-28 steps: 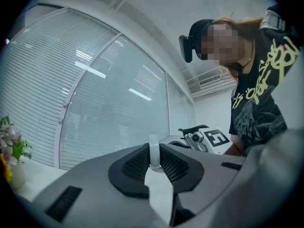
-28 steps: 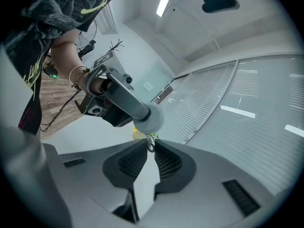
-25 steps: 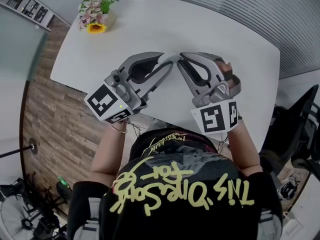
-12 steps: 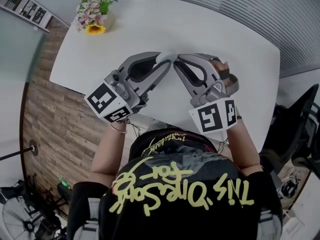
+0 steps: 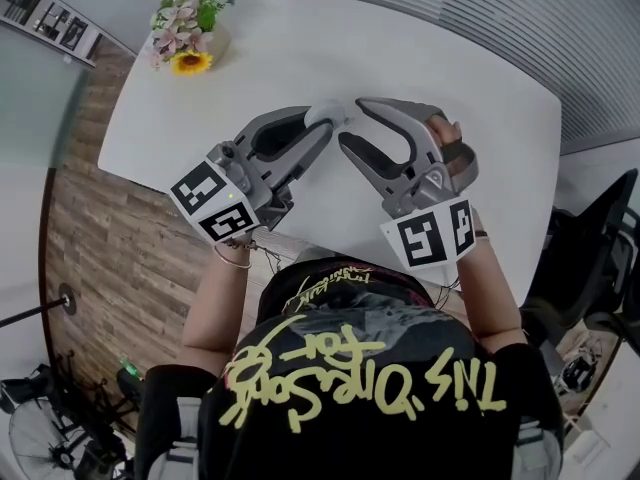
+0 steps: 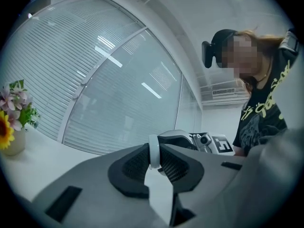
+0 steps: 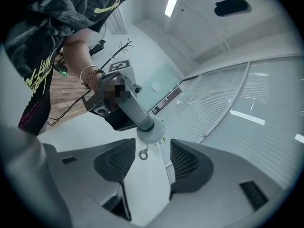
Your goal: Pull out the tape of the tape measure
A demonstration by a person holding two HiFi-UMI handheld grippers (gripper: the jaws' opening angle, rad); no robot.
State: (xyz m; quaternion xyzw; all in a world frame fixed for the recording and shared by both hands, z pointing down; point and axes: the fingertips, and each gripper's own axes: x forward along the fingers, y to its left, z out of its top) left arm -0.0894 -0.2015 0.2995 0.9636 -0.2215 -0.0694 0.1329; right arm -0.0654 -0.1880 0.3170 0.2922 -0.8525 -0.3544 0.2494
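A small round white tape measure (image 5: 326, 115) hangs above the white table (image 5: 480, 118), and my left gripper (image 5: 330, 118) is shut on it. In the left gripper view the case (image 6: 153, 150) shows edge-on, pinched between the black pads. My right gripper (image 5: 350, 123) faces it tip to tip, and its jaws are opening. In the right gripper view the round case (image 7: 151, 132) sits just beyond my right gripper (image 7: 149, 158). The tape's little metal end ring (image 7: 143, 154) dangles between the pads, which do not touch it. Almost no tape is drawn out.
A vase of flowers (image 5: 190, 33) stands at the table's far left corner; these flowers (image 6: 12, 122) also show in the left gripper view. A dark office chair (image 5: 600, 258) stands to the right. Wooden floor (image 5: 110, 258) lies to the left. Window blinds fill the background.
The right gripper's jaws, closed at the tape measure's tip before, now stand apart. The left gripper still grips the case and has hardly shifted.
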